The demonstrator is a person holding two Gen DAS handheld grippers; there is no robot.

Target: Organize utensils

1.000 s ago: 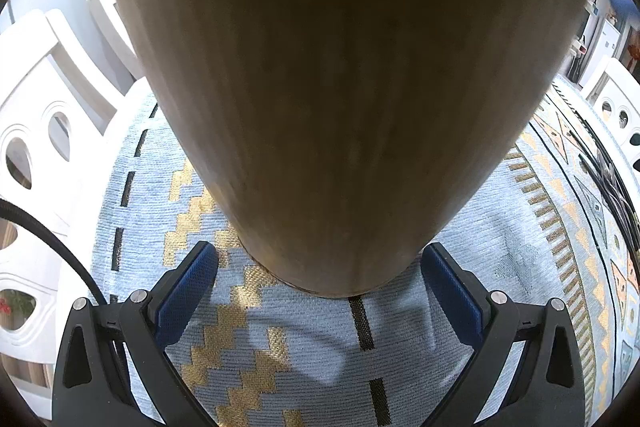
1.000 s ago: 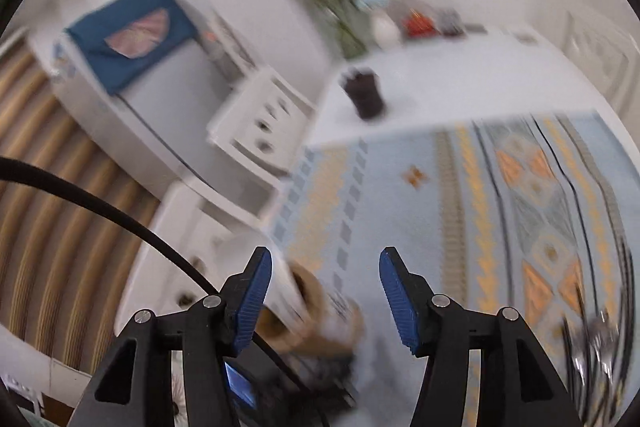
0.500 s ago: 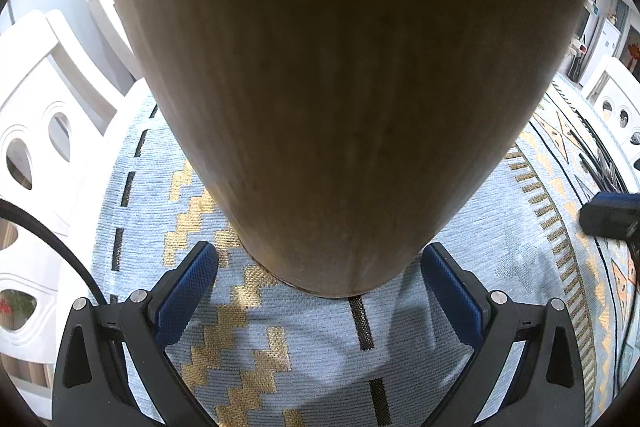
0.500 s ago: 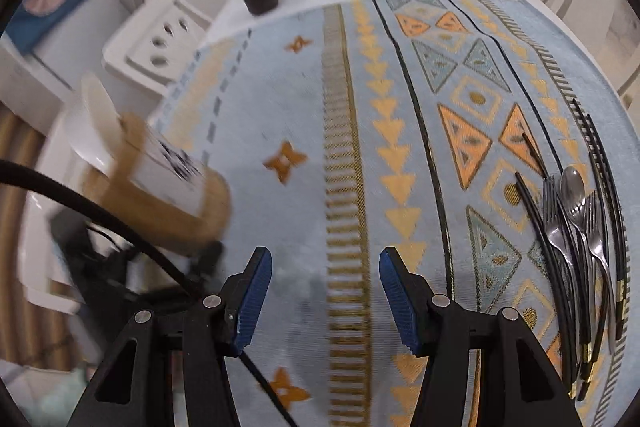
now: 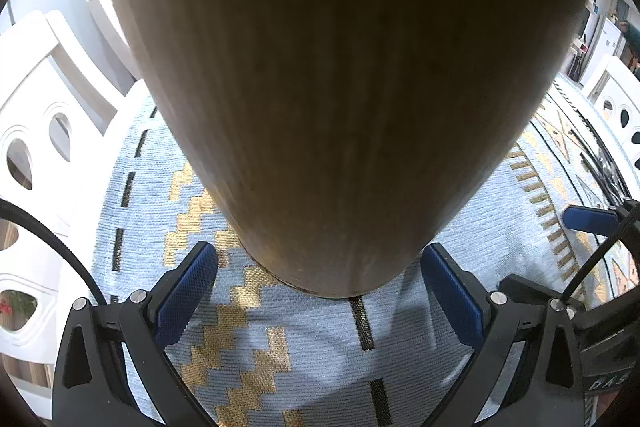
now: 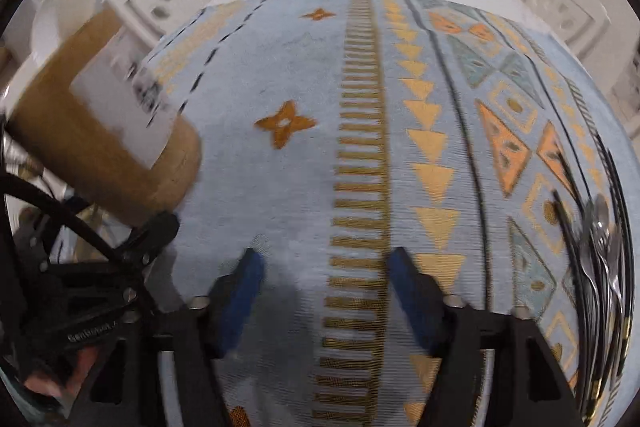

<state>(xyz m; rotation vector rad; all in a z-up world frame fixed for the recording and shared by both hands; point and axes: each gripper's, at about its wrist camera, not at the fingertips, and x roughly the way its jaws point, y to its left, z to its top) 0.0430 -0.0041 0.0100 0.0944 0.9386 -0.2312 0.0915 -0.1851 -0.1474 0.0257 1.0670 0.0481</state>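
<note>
Left wrist view: the left gripper (image 5: 320, 275) stands spread around the base of the wooden holder (image 5: 340, 87), pads just beside it, not plainly pressing. Right wrist view: the right gripper (image 6: 324, 267) is opening with nothing between its jaws; the utensils (image 6: 600, 247), slim dark-handled silver pieces lying lengthwise, sit well right of the holder (image 6: 100, 147), nearer the right gripper.

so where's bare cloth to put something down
Free: the patterned blue cloth between the tan wooden holder on the left and the pile of metal cutlery at the right edge. Crowded: around the holder, where the left gripper stands.
</note>
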